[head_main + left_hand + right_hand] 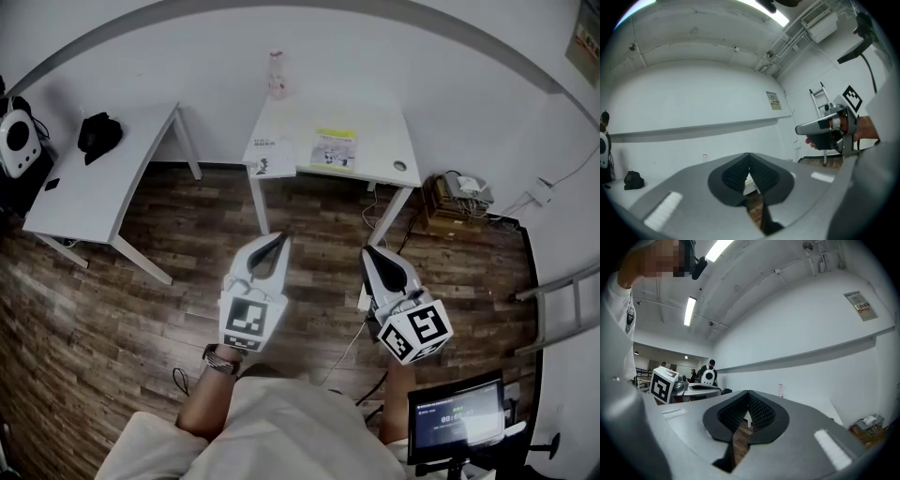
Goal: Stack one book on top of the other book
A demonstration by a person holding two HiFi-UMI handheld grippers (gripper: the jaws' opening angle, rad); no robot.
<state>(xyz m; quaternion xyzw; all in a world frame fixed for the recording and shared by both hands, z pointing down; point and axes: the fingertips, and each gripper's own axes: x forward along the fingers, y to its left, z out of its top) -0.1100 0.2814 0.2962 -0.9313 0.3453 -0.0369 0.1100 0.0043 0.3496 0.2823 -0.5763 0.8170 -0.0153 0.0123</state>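
In the head view, the white book (274,156) and the yellow book (335,148) are lying side by side on the tabletop (380,131), well ahead of the left gripper (279,238) and right gripper (367,251), so all the stacking is waiting. In the left gripper view the jaws are pressing together on nothing. In the right gripper view they are likewise sitting closed and empty.

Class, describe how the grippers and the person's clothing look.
The left gripper and right gripper are grey, tapering to points, with black ribbed pads. Each carries a white cube with black square markers. The person wears a pale short-sleeved shirt and a wristband.
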